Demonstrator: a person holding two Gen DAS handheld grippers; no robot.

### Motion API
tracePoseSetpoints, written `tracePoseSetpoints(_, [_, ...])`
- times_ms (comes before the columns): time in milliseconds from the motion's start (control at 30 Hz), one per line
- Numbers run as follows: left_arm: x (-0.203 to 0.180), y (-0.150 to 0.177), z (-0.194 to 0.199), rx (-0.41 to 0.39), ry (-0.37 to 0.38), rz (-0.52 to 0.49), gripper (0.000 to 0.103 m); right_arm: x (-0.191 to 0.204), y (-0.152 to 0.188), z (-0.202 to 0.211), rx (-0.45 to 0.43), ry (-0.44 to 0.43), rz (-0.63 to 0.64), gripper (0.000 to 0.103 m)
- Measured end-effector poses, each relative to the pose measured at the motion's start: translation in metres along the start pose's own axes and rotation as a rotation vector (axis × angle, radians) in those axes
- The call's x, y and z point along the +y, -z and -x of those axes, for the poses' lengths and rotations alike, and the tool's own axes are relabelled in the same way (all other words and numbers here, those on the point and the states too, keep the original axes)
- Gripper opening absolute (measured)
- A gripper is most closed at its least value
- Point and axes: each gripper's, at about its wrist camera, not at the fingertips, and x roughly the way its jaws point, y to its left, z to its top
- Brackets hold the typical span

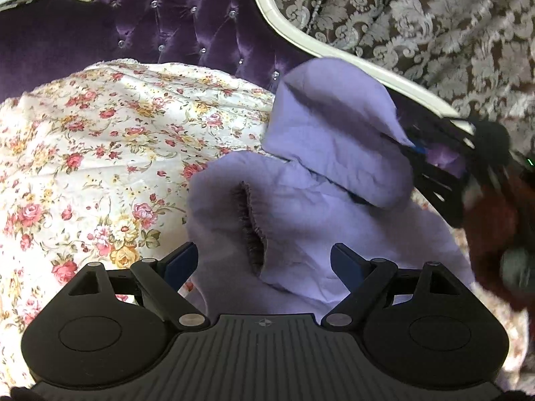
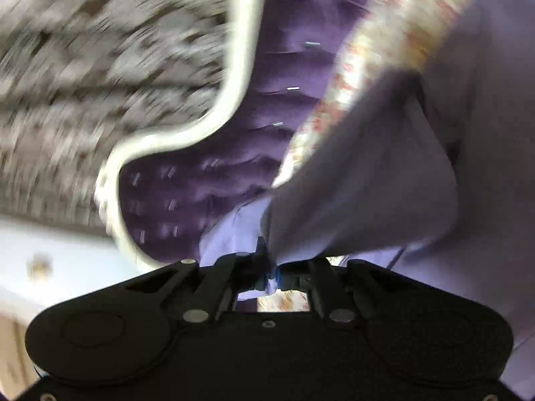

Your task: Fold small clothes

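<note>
Jaws of the right gripper (image 2: pixel 272 275) pinch a thin edge of the lilac garment (image 1: pixel 301 180), lifted over the floral bedspread (image 1: pixel 100 140); left gripper (image 1: pixel 264 260) gapes, idle. Blur suggests fast travel, so that edge may slip free and spoil the fold.

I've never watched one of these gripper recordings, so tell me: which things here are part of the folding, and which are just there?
Part of the job:
- lilac garment
- right gripper, shut on a garment edge
- left gripper, open over the garment

Just there:
- floral bedsheet
- purple tufted headboard
- patterned curtain
</note>
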Motion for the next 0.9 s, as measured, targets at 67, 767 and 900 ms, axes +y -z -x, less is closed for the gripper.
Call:
tracePoseSetpoints(67, [0.002, -0.005, 0.003, -0.007, 0.031, 0.034, 0.086, 0.011, -0.003, 0.020, 0.034, -0.017, 0.165, 0.013])
tracePoseSetpoints(767, [-0.052, -0.029, -0.088, 0.227, 0.224, 0.208, 0.078, -0.035, 0.015, 0.078, 0.273, 0.194, 0.758, 0.014])
tracePoseSetpoints(900, [-0.044, -0.024, -0.093, 0.221, 0.279, 0.293, 0.008, -0.032, 0.012, 0.082, 0.256, 0.221, 0.805, 0.014])
